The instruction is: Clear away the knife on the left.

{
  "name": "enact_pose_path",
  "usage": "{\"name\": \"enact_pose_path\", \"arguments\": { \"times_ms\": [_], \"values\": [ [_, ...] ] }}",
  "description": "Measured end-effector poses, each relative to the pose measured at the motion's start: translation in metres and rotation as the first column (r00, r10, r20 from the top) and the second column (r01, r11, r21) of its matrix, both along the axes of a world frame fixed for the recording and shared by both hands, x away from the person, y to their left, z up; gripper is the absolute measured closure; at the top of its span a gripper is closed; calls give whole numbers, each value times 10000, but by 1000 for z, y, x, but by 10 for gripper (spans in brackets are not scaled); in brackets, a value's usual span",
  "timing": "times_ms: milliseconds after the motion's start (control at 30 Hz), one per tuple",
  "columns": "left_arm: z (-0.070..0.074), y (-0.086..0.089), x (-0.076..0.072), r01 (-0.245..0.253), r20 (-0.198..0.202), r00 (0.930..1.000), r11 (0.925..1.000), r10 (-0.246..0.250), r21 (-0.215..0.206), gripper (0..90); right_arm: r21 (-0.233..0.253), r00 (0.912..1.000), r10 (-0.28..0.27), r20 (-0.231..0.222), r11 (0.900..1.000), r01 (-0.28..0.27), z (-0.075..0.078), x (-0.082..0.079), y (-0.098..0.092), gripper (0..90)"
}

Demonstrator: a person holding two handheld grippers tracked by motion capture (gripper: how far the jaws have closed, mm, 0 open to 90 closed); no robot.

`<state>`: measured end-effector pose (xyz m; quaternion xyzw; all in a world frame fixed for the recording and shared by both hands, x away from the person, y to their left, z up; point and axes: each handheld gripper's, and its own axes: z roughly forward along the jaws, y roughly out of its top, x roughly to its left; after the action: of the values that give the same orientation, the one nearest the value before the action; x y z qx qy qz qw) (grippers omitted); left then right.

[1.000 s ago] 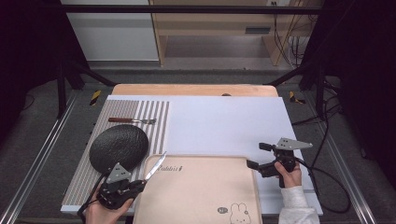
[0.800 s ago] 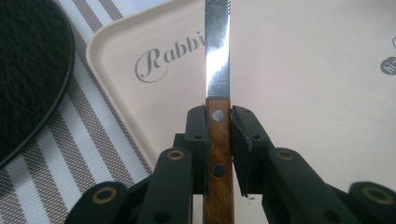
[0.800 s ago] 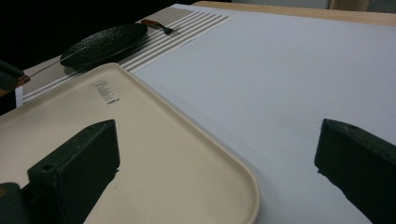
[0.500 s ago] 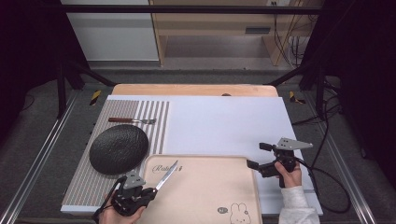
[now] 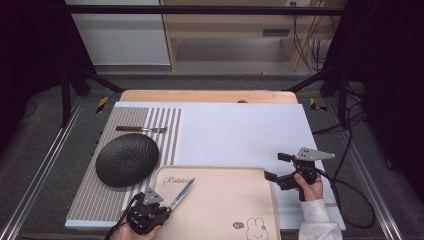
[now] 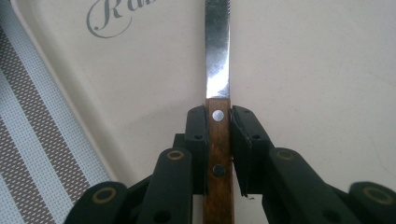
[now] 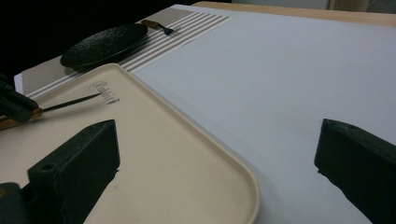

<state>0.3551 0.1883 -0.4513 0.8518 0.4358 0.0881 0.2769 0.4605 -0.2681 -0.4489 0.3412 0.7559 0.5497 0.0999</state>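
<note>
Left claw [image 6: 218,140] pinching the knife [image 6: 218,70] by its wooden handle, blade out over the near-left part of the tray [image 5: 250,172], just past the printed word; right claw [image 5: 281,167] spread and idle just beyond the right rim. Best to keep the grip square on the handle and lower the blade flat, not tip first. Plenty of bare room toward the middle of the tray, but the raised left rim and the black plate [image 5: 127,159] beside it to be avoided.
</note>
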Motion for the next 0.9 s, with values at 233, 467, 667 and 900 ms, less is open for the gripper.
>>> {"name": "enact_pose_path", "arguments": {
  "times_ms": [233,467,667,900],
  "values": [
    [-4,-4,-1,33,75,10000,9993,-35,378,771,-18,10000,10,-6,10000,-10,0,0,0,4],
    [-2,-3,-1,204,326,9992,9994,-213,282,714,-13,10000,19,-29,10000,-19,0,0,0,3],
    [13,0,1,970,1264,9878,9944,-908,-431,693,22,10000,1,-8,10000,-1,0,0,0,4],
    [7,-8,8,2134,991,9737,9735,-2051,-820,897,-4,10000,13,-30,10000,-13,0,0,0,4]
  ]
}}
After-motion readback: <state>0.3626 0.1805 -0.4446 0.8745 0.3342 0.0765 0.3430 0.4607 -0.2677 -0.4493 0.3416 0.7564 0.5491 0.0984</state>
